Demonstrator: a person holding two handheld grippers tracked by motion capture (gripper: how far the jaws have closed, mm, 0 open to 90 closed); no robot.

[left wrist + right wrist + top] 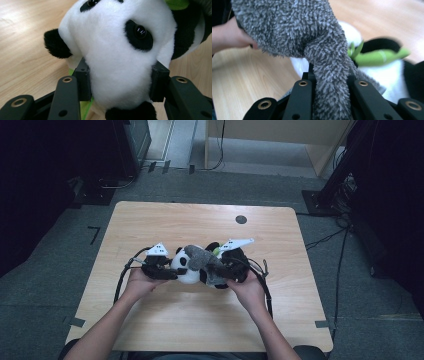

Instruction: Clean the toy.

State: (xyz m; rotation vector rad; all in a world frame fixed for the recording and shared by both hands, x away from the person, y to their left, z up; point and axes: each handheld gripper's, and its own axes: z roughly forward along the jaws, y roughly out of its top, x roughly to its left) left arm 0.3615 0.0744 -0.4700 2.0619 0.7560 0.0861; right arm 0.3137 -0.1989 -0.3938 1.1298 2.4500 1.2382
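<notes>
At the middle of the wooden table (150, 220), I grip one plush panda (187, 265) by its white head in my left gripper (167, 270), pads pressed into the fur as the left gripper view shows (117, 75). My right gripper (332, 82) is clamped on one fuzzy grey cloth (312, 37), and that view alone shows the panda's green bamboo sprig (379, 56). I can read no writing.

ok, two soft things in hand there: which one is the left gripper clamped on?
The panda plush: the left gripper has its pads pressed into both sides of the white head. The shaggy grey cloth is pinched in the right gripper instead.
</notes>
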